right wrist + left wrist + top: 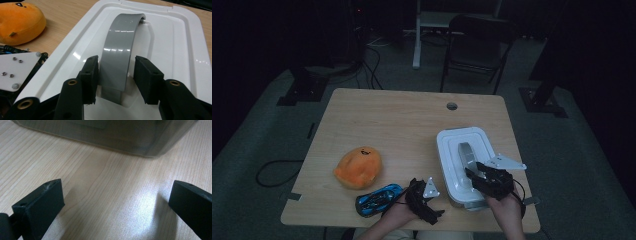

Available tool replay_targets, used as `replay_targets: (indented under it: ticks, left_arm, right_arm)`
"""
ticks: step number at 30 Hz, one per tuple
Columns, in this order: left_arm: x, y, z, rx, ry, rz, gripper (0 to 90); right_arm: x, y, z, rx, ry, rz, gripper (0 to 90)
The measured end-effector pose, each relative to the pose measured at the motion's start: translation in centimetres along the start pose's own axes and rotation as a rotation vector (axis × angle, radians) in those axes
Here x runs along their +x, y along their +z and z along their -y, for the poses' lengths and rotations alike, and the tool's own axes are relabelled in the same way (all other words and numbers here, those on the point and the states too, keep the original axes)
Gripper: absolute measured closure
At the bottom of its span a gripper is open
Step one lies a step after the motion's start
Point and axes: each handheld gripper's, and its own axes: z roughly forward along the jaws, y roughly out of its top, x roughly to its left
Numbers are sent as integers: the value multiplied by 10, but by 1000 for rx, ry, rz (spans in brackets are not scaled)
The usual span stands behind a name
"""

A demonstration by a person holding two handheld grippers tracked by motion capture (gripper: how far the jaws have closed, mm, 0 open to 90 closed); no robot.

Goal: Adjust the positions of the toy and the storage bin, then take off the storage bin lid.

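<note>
A white box with a lid (pixel 447 145) stands at the table's near right, and a grey arched handle (pixel 466 152) rises from the lid. My right gripper (pixel 474 172) reaches over the lid's near end. In the right gripper view, my right gripper (pixel 116 75) straddles the grey handle (pixel 120 42). One pad lies against the handle and a thin gap shows at the other, so it is open. My left gripper (pixel 432 200) rests low on the wood just left of the box. In the left gripper view, my left gripper (pixel 116 202) stands wide open over bare table, facing the box wall (pixel 100 135).
An orange plush toy (pixel 358 167) lies at the near left, with a blue toy car (pixel 378 198) just in front of it by the table's edge. A cable hole (pixel 452 106) sits near the far edge. A folding chair (pixel 477 40) stands beyond the table.
</note>
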Motion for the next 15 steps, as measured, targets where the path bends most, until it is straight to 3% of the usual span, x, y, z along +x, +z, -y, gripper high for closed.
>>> replay_targets:
  ticks: [6, 9, 15]
  left_arm:
    - [0, 0, 0, -1, -2, 0, 4]
    - [0, 0, 0, -1, -1, 0, 4]
    - [0, 0, 0, 0, -4, -2, 4]
  right_arm:
    - [1, 0, 0, -3, -3, 7, 563]
    - [1, 0, 1, -7, -7, -16, 650]
    - [0, -1, 1, -8, 14, -28, 669]
